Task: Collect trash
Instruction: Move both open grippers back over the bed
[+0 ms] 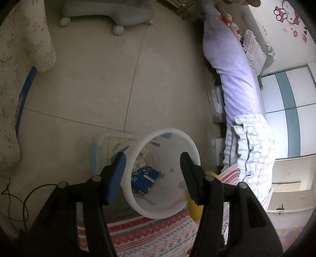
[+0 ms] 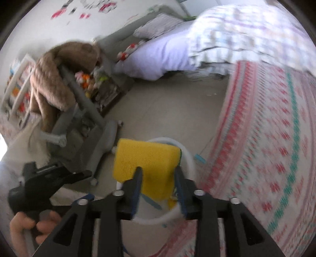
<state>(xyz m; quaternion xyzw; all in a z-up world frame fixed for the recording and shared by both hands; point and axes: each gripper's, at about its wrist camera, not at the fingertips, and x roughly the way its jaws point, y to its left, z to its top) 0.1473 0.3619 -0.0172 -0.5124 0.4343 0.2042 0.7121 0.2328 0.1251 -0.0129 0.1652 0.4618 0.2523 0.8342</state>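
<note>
A white plastic trash bin [image 1: 164, 178] stands by the patterned bedspread; a blue packet [image 1: 145, 178] and crumpled paper [image 1: 141, 158] lie inside it. My left gripper [image 1: 153, 172] is open, its fingers spread on either side of the bin's mouth, above it. My right gripper [image 2: 158, 183] is shut on a yellow sponge [image 2: 146, 164] and holds it over the bin's rim [image 2: 187, 156]. The sponge's edge also shows in the left wrist view [image 1: 194, 205], behind my right finger.
A patterned bedspread [image 2: 266, 138] hangs at the right. A grey wheeled chair base [image 1: 106, 11] stands on the tiled floor [image 1: 98, 79]; a brown fur throw [image 2: 53, 79] drapes over the chair. A floral cloth [image 1: 19, 59] hangs at left. A cable [image 1: 23, 207] lies at lower left.
</note>
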